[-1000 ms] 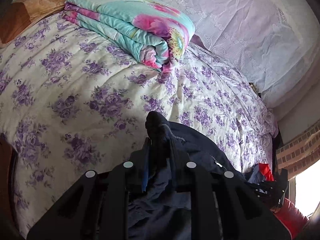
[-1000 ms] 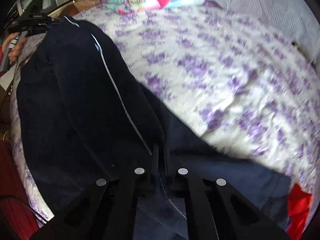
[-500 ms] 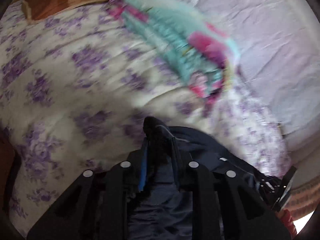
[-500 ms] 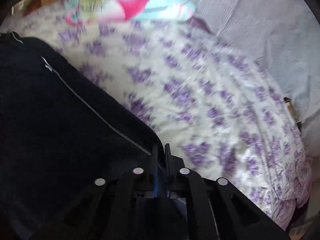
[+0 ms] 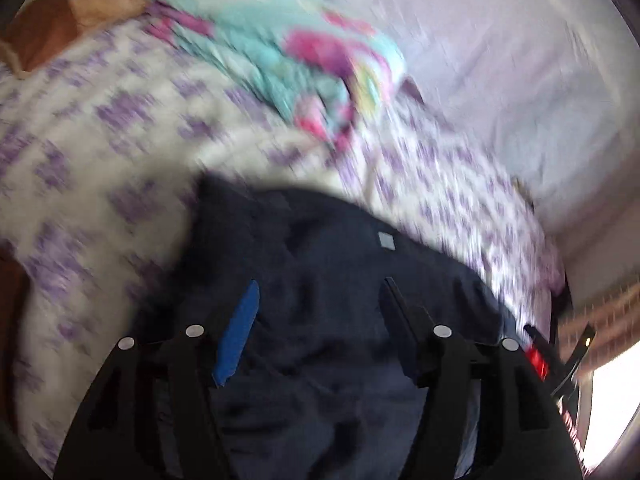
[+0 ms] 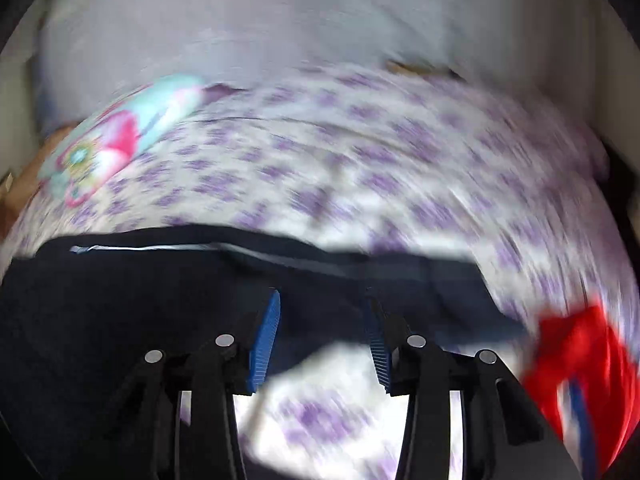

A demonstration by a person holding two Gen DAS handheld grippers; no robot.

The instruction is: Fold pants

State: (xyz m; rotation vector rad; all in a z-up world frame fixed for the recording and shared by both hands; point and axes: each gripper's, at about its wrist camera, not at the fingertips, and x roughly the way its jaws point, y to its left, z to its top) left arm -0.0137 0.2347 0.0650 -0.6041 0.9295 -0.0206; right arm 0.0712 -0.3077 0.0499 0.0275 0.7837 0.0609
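Both grippers are standing with their jaws spread wide and nothing between the pads. In the left wrist view the left gripper [image 5: 318, 312] is hanging over the dark navy pants [image 5: 332, 280], whose cloth is lying bunched and creased beneath and between the two fingers, with a small pale square tag showing on the fabric just ahead of them. The pants are lying on a bedspread [image 5: 100, 160] printed with purple flowers, near the edge of the bed closest to the camera. In the right wrist view the right gripper [image 6: 324, 312] is poised above the near edge of the pants [image 6: 132, 300], which are stretching as a broad dark band across the bedspread [image 6: 360, 168], a thin pale stripe running along their far edge; a patch of flowered sheet is showing between the fingers below the cloth. A folded turquoise and pink quilt [image 5: 280, 60] is resting at the far side of the bed, well apart from the pants. A red garment [image 6: 580, 360] is lying at the right, just beside the end of the dark band. Both views are heavily blurred, so finer detail cannot be told.
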